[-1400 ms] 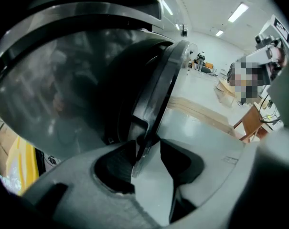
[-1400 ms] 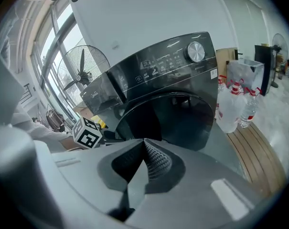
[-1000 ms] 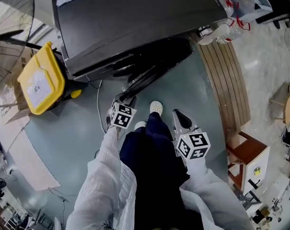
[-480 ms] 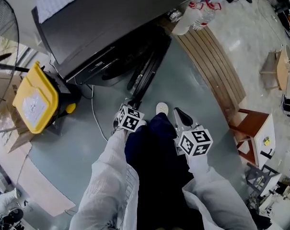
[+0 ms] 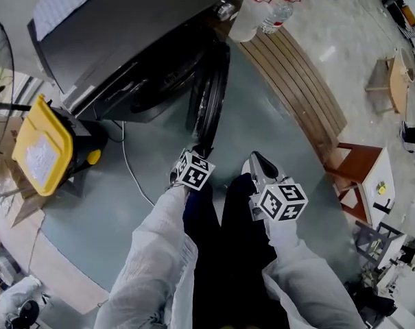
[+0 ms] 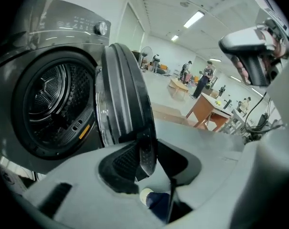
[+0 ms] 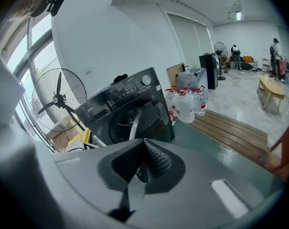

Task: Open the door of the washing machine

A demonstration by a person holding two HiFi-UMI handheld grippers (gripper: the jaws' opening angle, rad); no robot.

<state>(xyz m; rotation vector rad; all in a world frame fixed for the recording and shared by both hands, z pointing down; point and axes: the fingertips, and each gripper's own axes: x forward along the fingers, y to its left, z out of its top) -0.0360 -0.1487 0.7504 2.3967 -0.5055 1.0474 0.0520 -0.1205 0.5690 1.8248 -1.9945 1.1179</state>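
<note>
Sleeves (image 5: 159, 252) of pale cloth ran up from six o'clock in the head view toward the middle of the frame. Beyond them, at eleven o'clock, stood the dark grey washing machine (image 5: 125, 40). Its round door (image 5: 210, 94) was open, swung well out from the front and seen edge-on. The door's free end pointed toward six o'clock over the grey-green floor (image 5: 145, 204).

The left claw (image 6: 137, 157) was at that free end. In the left gripper view the door's rim ran down between the claw's two pads, which sat against it on either side. The claw had just been easing a little wider, yet the rim was between the pads. At nine o'clock of the door in that view the drum (image 6: 53, 99) lay open to sight, with a knob (image 6: 101, 28) on the panel at eleven o'clock.

The right claw (image 7: 144, 151) hung at three o'clock of the left one in the head view, apart from the door. Its pads were pressed together with nothing between them.

A yellow bin (image 5: 39, 146) stood beside the machine at nine o'clock in the head view, and a thin cable (image 5: 132, 173) trailed on the floor between bin and door. Water bottles (image 5: 262, 12) stood at one o'clock, at the end of a slatted wooden platform (image 5: 296, 81). A standing fan (image 7: 58, 101) showed at nine o'clock in the right gripper view.
</note>
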